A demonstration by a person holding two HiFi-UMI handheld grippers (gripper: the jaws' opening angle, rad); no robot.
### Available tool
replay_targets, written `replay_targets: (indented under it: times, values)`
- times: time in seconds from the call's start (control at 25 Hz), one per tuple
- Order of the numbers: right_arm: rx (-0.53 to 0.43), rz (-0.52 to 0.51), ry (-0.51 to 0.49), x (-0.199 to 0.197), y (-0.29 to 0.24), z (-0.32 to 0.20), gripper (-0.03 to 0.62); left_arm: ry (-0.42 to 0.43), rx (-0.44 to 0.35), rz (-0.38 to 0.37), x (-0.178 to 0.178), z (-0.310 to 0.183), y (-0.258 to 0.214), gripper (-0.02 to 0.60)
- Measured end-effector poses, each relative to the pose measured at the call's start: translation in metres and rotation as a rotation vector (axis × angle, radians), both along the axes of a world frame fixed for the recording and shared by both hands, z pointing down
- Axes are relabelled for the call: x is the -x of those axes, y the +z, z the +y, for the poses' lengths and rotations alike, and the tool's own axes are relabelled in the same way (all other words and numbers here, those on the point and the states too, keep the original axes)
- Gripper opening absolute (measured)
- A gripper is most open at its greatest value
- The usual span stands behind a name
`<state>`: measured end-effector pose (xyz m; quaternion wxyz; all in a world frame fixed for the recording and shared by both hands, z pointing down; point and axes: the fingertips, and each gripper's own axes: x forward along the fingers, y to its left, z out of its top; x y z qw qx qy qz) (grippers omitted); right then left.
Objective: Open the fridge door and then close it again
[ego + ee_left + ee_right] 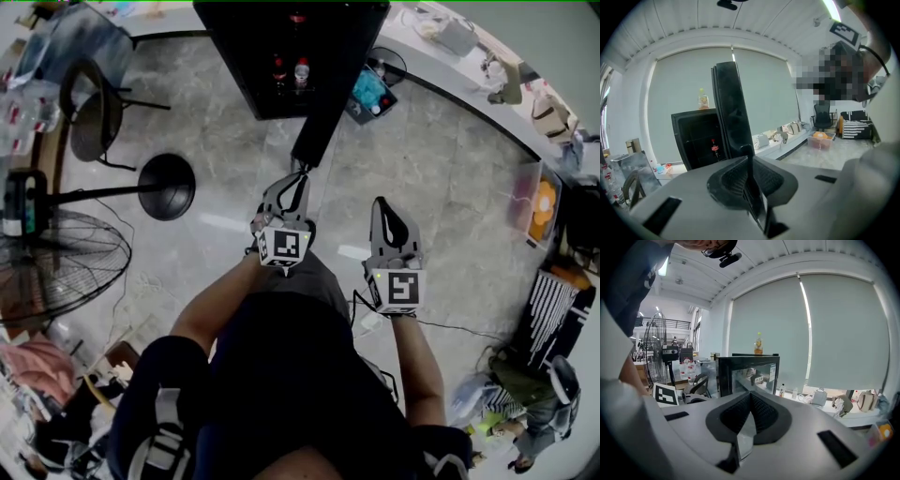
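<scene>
Fridge (253, 56) ahead, bottles (291, 71) inside, door (342, 84) edge in left gripper (300, 178) — right gripper (381, 202) beside, fan (56, 272) far left.

No legible text; sticker (773, 373) on fridge (736, 373) too small.

Blocked right of fridge (272, 56) by swung-out door (330, 98); left of fridge by chair (91, 117), fan base (167, 186). Clear over floor (230, 141) in front.
</scene>
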<state>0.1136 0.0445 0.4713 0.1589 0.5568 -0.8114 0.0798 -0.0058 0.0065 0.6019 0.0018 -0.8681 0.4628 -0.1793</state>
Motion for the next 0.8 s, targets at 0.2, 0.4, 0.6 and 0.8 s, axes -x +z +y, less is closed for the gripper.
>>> replay_targets:
  times: [0.2, 0.4, 0.6, 0.8]
  values:
    - [-0.007, -0.002, -0.019, 0.005, -0.001, -0.002, 0.018, 0.004, -0.002, 0.014, 0.009, 0.005, -0.003, 0.046]
    - [-0.009, -0.007, -0.022, 0.010, -0.002, -0.003, 0.020, 0.006, 0.004, 0.032, 0.022, 0.009, -0.012, 0.025]
    - [-0.028, -0.011, -0.051, 0.018, -0.007, -0.011, 0.094, -0.010, 0.008, 0.050, 0.040, 0.007, -0.019, 0.023]
    - [-0.043, -0.060, -0.081, 0.029, -0.019, -0.019, 0.210, -0.026, 0.010, 0.068, 0.058, 0.008, -0.027, 0.023]
